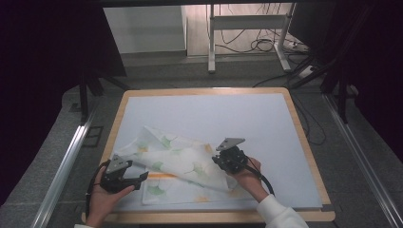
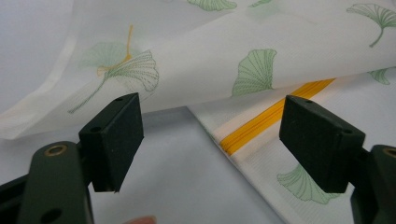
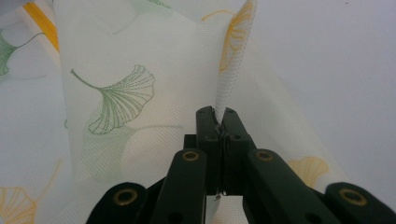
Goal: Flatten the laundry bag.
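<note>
A wood-edged table with a pale blue mat (image 1: 228,114) stands on grey floor (image 1: 166,71). The white mesh bag printed with ginkgo leaves (image 1: 183,166) lies lower centre. The right gripper (image 3: 219,122) pinches its lifted fold; the left gripper (image 2: 210,140) gapes wide, holding nothing, beside the bag's edge.

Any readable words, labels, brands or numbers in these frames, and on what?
None. The cloth carries printed ginkgo leaves and a yellow stripe but no lettering. The left tool, the right tool and the table show no marking.
</note>
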Tool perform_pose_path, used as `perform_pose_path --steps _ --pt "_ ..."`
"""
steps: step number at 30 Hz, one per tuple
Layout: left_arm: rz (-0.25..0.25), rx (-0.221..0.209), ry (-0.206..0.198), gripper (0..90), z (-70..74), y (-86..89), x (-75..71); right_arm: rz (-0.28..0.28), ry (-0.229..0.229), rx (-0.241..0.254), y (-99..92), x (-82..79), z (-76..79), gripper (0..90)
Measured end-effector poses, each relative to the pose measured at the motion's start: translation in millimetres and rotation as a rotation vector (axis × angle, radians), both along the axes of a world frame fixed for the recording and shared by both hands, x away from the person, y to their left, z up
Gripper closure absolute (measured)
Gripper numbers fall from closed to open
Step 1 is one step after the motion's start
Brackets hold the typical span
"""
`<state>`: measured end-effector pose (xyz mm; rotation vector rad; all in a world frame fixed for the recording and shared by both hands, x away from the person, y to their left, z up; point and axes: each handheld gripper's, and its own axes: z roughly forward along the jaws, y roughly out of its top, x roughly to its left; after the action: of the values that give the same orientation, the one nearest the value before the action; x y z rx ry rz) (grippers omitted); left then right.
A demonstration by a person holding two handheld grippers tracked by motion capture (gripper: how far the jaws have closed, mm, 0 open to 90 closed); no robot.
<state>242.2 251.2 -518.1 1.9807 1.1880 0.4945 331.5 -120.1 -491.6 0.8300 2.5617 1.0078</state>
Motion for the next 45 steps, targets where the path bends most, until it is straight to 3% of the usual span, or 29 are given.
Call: perform_pose_path --steps 45 --pt "-0.009 0.007 0.009 21.6 -1.3 -0.8 0.8 -0.122 -0.080 0.062 -30.7 11.6 14.9 88.0"
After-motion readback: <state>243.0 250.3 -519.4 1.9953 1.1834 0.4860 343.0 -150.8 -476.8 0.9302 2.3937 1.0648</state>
